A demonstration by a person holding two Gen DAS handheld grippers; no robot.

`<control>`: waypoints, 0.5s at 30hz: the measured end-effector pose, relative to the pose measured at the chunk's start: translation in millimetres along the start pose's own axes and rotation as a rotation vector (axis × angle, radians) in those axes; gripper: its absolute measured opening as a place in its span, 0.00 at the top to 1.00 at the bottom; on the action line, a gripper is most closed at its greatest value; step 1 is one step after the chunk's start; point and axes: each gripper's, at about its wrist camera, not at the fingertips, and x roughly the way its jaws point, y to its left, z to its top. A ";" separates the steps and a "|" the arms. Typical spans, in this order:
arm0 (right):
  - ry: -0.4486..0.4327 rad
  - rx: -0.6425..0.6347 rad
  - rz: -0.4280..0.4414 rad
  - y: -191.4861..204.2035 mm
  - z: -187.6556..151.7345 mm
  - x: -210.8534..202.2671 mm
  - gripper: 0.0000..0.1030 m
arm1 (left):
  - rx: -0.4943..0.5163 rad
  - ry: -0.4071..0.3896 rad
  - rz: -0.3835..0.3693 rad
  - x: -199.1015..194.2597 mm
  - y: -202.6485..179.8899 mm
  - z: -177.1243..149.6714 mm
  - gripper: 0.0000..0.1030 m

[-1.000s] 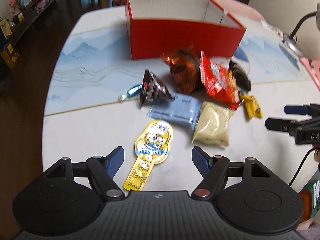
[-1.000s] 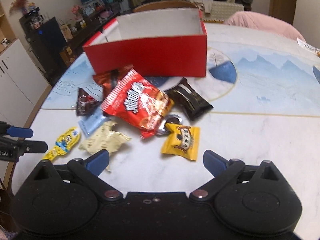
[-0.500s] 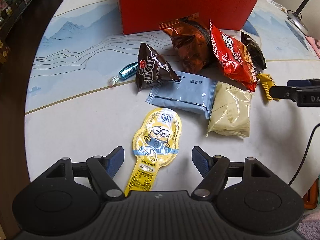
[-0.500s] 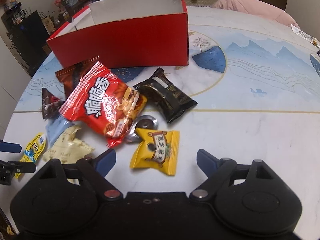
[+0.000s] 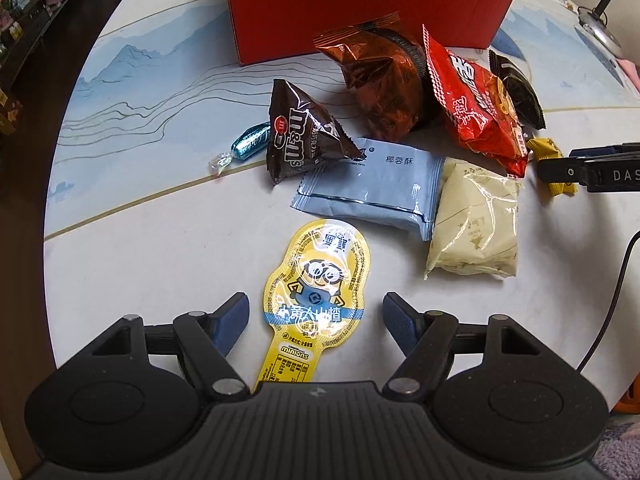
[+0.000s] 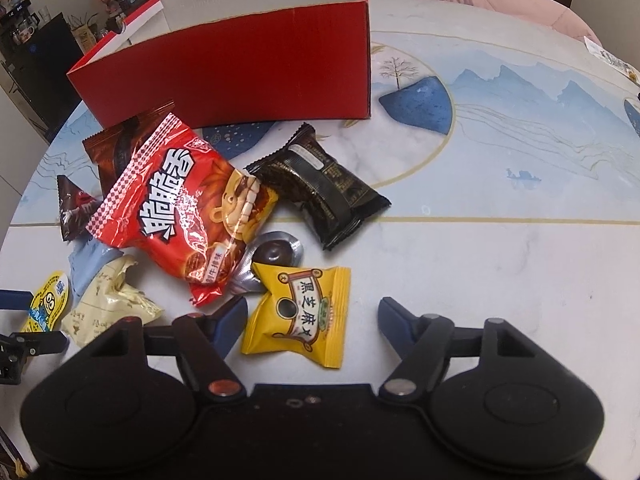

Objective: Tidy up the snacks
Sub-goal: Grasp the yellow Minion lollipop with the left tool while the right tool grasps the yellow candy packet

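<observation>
The left gripper (image 5: 316, 320) hangs over the table (image 5: 140, 264) with its jaws standing wide and steady. The yellow Minions lollipop packet (image 5: 316, 280) lies flat on the table between its two blue pads (image 5: 232, 322); neither pad touches the packet. The packet's narrow stem runs back under the gripper body.

The right gripper (image 6: 312, 320) is closing its jaws. The yellow sesame candy packet (image 6: 300, 314) lies between the pads; the left pad is just beside the packet's edge, and the right pad stands apart from it. No grip is made.

The snacks lie in a loose heap in front of the red cardboard box (image 6: 240, 76), which stands open-topped at the far side of the table with nothing visible inside it from these views. In the left wrist view, from left to right: a blue foil-wrapped candy (image 5: 250, 142), a brown M&M's pouch (image 5: 304, 134) resting partly on a pale blue biscuit packet (image 5: 372, 184), a cream wrapped packet (image 5: 476, 232) touching that blue packet's right end, a copper-brown crinkled bag (image 5: 380, 80) and a red snack bag (image 5: 476, 108). In the right wrist view, a black wrapped cake (image 6: 320, 188) lies just right of the red bag, and a silver blister holding a dark sweet (image 6: 276, 252) sits between the red bag and the sesame packet, touching both.

A desk lamp (image 5: 600, 28) stands at the table's right edge in the left wrist view.
</observation>
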 end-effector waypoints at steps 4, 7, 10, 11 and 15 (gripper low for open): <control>-0.006 -0.020 -0.003 3.6 -0.4 -1.0 0.39 | 0.021 -0.008 0.017 -0.5 -3.9 0.0 0.35; -0.012 -0.024 -0.004 5.1 -1.3 -2.7 0.46 | 0.019 -0.018 0.020 -2.5 -4.2 0.4 0.47; -0.019 -0.018 -0.009 5.0 -2.1 -4.5 0.50 | 0.016 -0.019 0.026 -3.4 -4.2 0.4 0.50; -0.025 -0.016 -0.014 4.8 -3.0 -5.5 0.50 | 0.014 -0.020 0.028 -3.5 -4.4 -0.2 0.50; -0.043 -0.018 -0.021 5.3 -7.2 -10.0 0.51 | -0.019 -0.017 0.024 -4.1 -1.0 -2.4 0.50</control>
